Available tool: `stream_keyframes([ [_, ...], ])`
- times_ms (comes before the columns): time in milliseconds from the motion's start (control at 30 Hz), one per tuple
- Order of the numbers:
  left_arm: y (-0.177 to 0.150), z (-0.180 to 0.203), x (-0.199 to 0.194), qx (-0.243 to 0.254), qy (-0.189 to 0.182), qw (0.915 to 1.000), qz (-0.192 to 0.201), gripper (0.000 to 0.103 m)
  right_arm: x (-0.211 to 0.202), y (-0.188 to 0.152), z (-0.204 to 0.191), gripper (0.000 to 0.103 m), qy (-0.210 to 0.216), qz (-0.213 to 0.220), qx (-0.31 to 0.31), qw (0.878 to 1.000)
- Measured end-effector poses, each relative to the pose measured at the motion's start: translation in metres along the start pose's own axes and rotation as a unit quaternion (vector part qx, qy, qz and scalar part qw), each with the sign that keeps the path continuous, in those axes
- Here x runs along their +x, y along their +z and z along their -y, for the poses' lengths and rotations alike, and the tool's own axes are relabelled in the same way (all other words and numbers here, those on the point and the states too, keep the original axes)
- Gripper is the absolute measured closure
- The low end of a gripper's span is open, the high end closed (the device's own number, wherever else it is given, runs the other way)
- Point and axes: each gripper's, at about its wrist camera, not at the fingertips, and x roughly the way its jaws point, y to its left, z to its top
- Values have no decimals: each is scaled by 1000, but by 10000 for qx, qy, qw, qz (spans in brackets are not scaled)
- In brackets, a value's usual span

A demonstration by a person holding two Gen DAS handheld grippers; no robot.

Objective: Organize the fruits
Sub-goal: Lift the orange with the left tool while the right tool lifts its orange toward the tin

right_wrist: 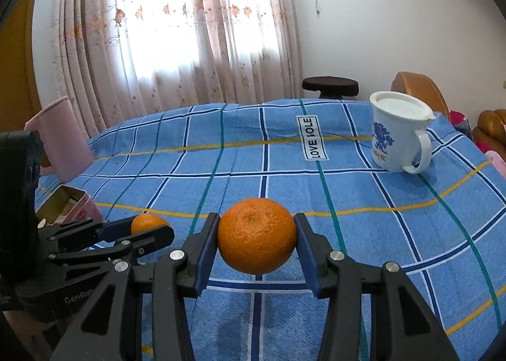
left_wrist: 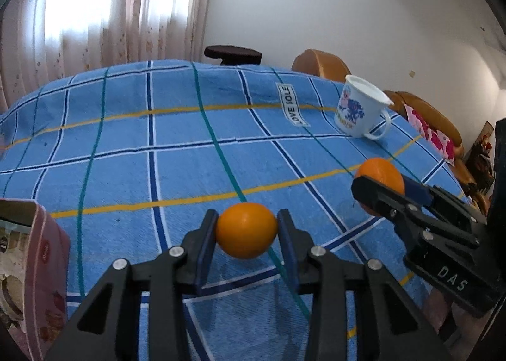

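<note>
Tools [left_wrist: 246, 228] [right_wrist: 256, 236] each clamp an orange [left_wrist: 246, 229] [right_wrist: 256, 236]; mug [right_wrist: 398, 133], tin [left_wrist: 31, 272] nearby.

Blue tablecloth [right_wrist: 284, 190] checked with navy, white, teal and yellow lines. On it, two orange fruits [left_wrist: 246, 231] [right_wrist: 256, 236], a white mug [right_wrist: 397, 136] with blue-pink print, a pink tin [right_wrist: 68, 207].

Daylight is glowing through a sheer floral curtain [right_wrist: 177, 32] beside a plain white wall [right_wrist: 395, 22]. A dark round stool [right_wrist: 330, 85] and tan padded chairs [left_wrist: 319, 64] are standing behind the blue checked tablecloth [right_wrist: 284, 171].
</note>
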Motion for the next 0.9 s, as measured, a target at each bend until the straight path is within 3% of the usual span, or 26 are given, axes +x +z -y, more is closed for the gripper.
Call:
stream_keyframes([
  [900, -6, 7, -34, 136, 363, 9946, 966, 63, -34, -5, -10, 54, -32, 792, -281, 9965],
])
